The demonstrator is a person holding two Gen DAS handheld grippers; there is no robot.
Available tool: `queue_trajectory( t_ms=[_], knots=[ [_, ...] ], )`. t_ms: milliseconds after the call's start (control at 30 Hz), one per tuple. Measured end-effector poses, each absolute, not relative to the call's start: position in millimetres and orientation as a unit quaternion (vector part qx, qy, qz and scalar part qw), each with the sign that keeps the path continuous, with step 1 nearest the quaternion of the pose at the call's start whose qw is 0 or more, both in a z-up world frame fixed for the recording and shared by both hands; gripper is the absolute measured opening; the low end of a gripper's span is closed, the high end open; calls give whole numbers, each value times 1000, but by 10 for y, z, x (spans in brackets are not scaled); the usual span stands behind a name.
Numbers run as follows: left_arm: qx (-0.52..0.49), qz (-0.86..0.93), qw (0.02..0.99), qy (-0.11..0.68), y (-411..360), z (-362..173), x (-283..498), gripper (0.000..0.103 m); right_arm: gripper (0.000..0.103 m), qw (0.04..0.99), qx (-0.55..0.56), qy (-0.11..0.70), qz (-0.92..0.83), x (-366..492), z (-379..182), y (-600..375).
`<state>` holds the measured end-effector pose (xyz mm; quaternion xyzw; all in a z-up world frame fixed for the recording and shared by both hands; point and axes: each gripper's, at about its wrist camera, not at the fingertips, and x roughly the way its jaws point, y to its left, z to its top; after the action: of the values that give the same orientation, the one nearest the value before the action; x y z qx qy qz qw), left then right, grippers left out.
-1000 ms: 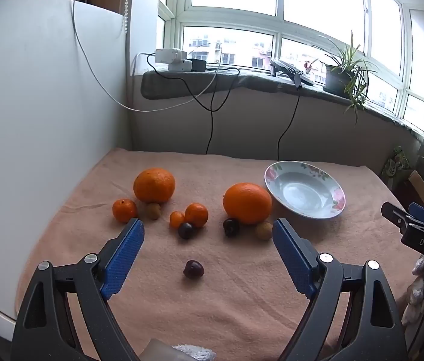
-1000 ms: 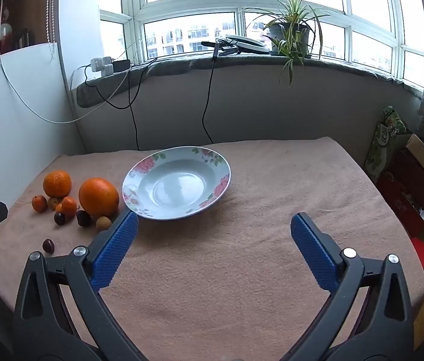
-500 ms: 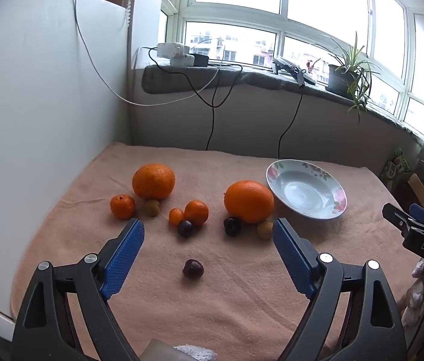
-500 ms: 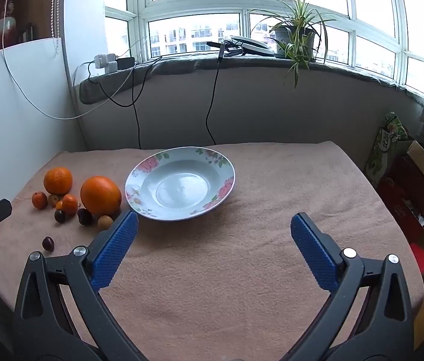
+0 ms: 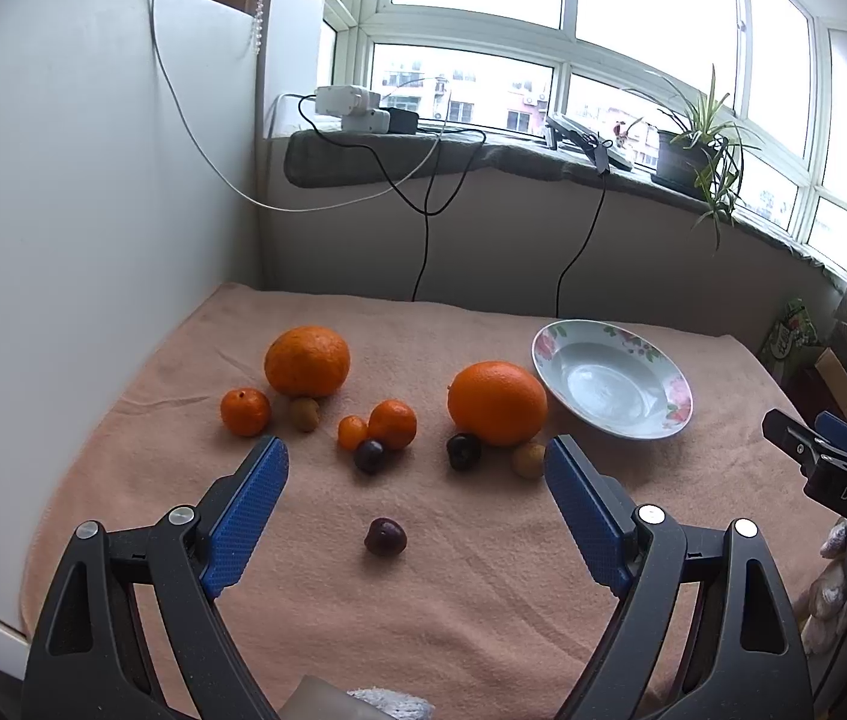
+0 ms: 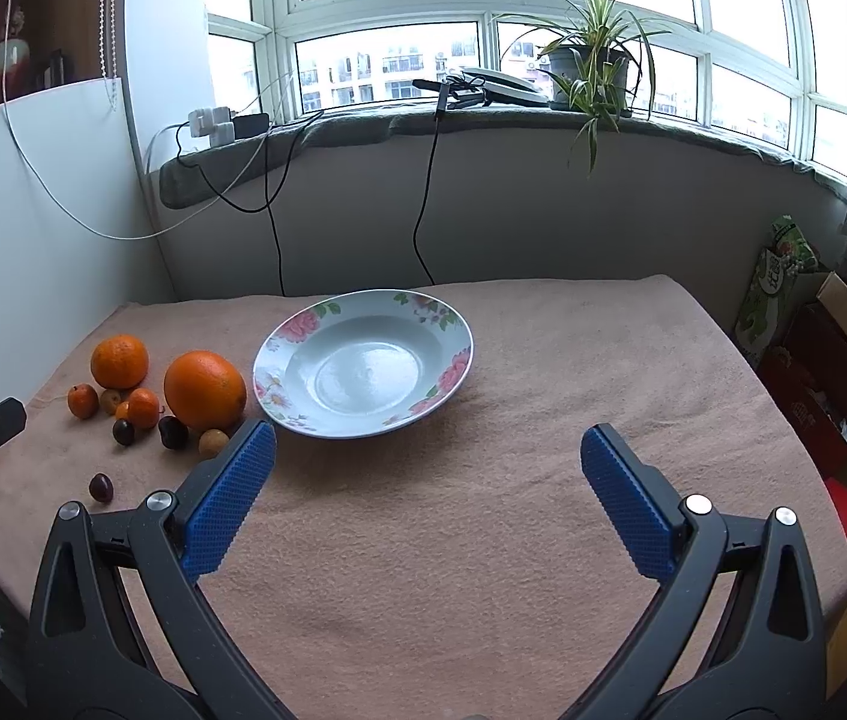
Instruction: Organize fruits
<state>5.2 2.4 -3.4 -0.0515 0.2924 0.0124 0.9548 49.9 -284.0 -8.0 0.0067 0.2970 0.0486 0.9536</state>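
Peach-coloured fleece cloth (image 6: 483, 540) covers the whole table; white panel wall on the left side, grey padded sill under a wide bay window behind, with a potted spider plant (image 6: 591, 66) and a white power strip (image 5: 351, 108) trailing black cables down the wall

White shallow ceramic plate with pink floral rim (image 6: 363, 363) sits flat, nothing in it, right of the fruit

Fruit all lies on the cloth, left of the plate; round pieces, no clear long axis:
- large orange nearest the plate (image 5: 496, 402), just beside the rim
- second large orange (image 5: 307, 360) further left, toward the wall
- three small tangerines (image 5: 245, 412) between and in front
- two tan longan-like fruits, one (image 5: 528, 459) touching the near orange
- two dark plums (image 5: 463, 451) in the cluster; a third dark plum (image 5: 385, 536) alone, nearer the camera, apart from the rest

Left gripper with black frame and blue textured pads (image 5: 417, 468): jaws spread wide, holding nothing, lone plum framed between them

Right gripper of the same build (image 6: 426, 450): jaws spread wide, holding nothing, over bare cloth in front of the plate
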Motion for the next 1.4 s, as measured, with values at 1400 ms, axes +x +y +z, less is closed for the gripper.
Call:
queue_trajectory(
  t_ms=[1400],
  knots=[
    [-53,7,953,298,2,-46,105,87,103,950,11,306,57,527,-112,-2817]
  ],
)
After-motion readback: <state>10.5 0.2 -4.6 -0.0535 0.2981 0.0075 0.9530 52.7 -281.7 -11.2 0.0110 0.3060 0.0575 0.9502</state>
